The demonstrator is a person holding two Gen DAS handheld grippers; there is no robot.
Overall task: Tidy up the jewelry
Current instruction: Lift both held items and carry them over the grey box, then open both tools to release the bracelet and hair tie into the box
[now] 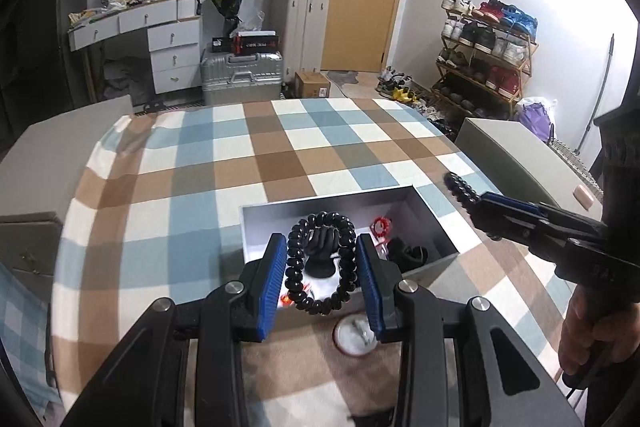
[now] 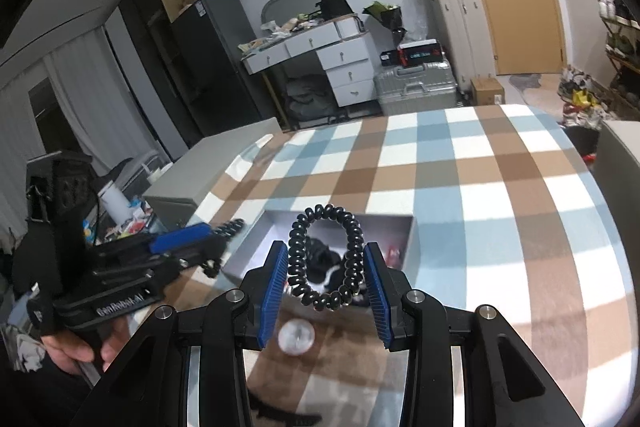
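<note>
Left wrist view. My left tool (image 1: 322, 269) grips a black round-bead bracelet (image 1: 320, 263) between its blue pads, jaws narrow, the loop standing upright between them. Behind it an open grey box (image 1: 424, 205) sits on the checked surface (image 1: 224, 163). The bracelet hides much of the box interior; I can make out a black hand-shaped stand (image 1: 324, 247), a small red item (image 1: 380, 226) and a dark soft item (image 1: 408, 253) that I cannot identify. A small round white dish (image 1: 354, 341) lies on the surface just before the box, partly covered by my right pad; its contents are blurred. My right tool (image 1: 470, 201) enters from the right edge, pointing left above the box's far right corner, with dark beads protruding from its tip. The hand (image 1: 580, 335) on its grip is cut off by the frame.

Right wrist view. My right tool (image 2: 326, 275) holds a black disc-bead bracelet (image 2: 326, 259), jaws narrow, pads touching the loop on both sides. This view shows the whole loop, which the left view does not. The box (image 2: 412, 227) lies beneath, its contents mostly hidden and blurred. The dish (image 2: 297, 337) appears as a pale blurred disc below the tool. My left tool (image 2: 224, 233) reaches in from the left, level with the box's near left corner, beads visible at its tip; its hand (image 2: 76, 347) is partly out of frame.
</note>
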